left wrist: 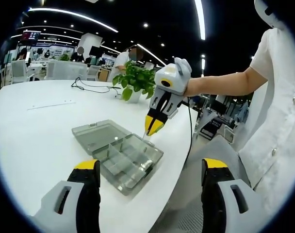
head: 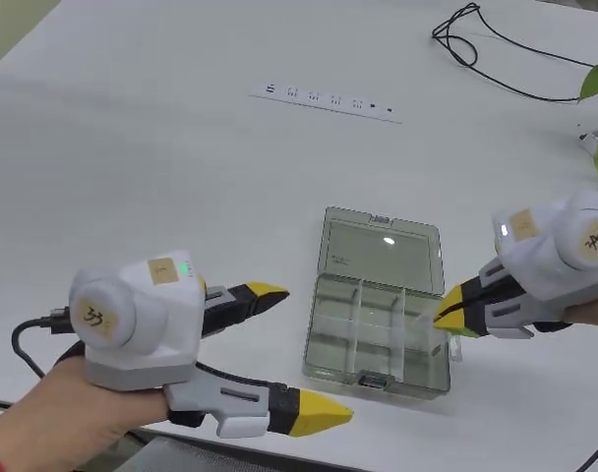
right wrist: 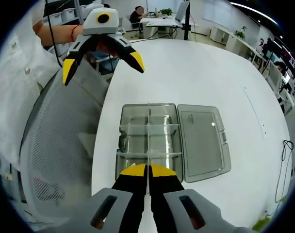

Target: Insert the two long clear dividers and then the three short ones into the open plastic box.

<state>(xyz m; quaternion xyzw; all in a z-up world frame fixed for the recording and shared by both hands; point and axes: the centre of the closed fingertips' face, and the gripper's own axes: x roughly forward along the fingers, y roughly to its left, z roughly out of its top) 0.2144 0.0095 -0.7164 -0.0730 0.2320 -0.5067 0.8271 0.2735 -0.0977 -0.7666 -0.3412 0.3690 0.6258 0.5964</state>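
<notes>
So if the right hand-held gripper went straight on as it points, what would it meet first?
Probably the open plastic box: the right hand-held gripper, shut on what looks like a clear divider, aims into its divided tray; depth unclear.

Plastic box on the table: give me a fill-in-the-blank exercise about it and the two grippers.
1. The lid of the plastic box is ___, lying flat on the table.
2. The left gripper holds nothing, and its jaws stand ___.
3. The right gripper has its jaws ___ on what looks like a thin clear divider at the box.
4. Both grippers have jaw tips coloured ___.

Missing words: open; open; shut; yellow.
</notes>
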